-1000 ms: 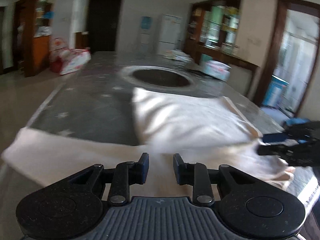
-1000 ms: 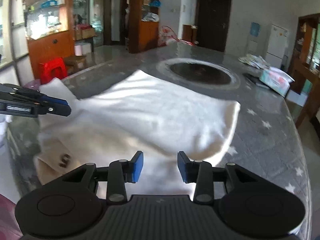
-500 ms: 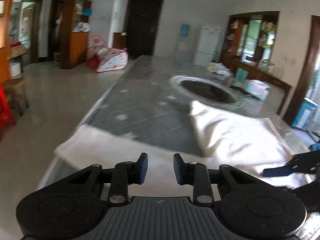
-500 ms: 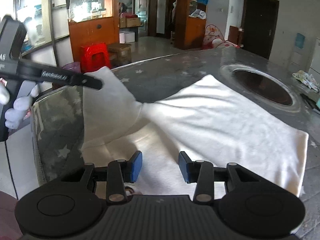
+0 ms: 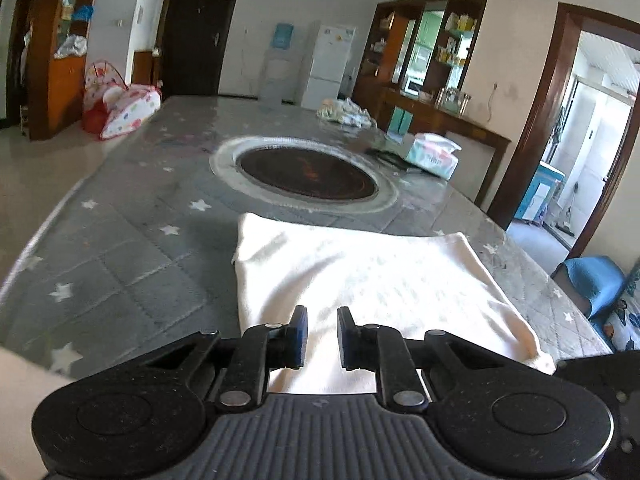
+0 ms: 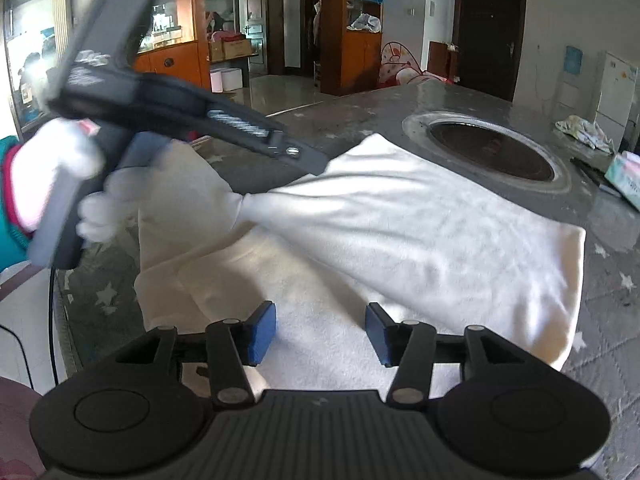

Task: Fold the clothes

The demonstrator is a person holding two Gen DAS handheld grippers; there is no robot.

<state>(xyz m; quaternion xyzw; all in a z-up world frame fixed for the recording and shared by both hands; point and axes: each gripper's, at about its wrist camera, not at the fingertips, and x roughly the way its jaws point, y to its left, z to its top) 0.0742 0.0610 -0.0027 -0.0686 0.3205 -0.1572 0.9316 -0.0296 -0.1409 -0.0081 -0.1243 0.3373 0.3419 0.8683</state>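
The left gripper (image 5: 322, 316) has its fingers drawn close with a narrow gap between them. They have just been closing, and through the gap I see only the white garment (image 5: 360, 280) lying below, none of it pinched. The right gripper (image 6: 320, 312) has its fingers well apart. They have just been opening, and they hang over the near part of the same garment with nothing between them.

The garment is spread on the desk (image 5: 120, 260), near its front edge, with its body running back toward the middle. On the person's left side a sleeve fans out toward the desk edge, and the cloth is gathered to a tight waist where the sleeve meets the body. From the right wrist, the left gripper's dark body slants across that gather and hides part of the sleeve. A white-gloved hand (image 6: 48, 168) grips its handle, with a teal sleeve (image 6: 8, 200) behind.

The desk wears a grey cover dotted with pale stars. Just beyond the garment's far edge is a dark round inset (image 5: 306, 174) with a light ring. Farther back sit a tissue pack (image 5: 434, 154) and a crumpled bundle of cloth (image 5: 346, 112).

Around the room are a white fridge (image 5: 328, 68), a dark door (image 5: 196, 36), wooden shelving (image 5: 60, 40), a spotted play tent (image 5: 120, 108) on the floor and a blue chair (image 5: 592, 284) near an open doorway.
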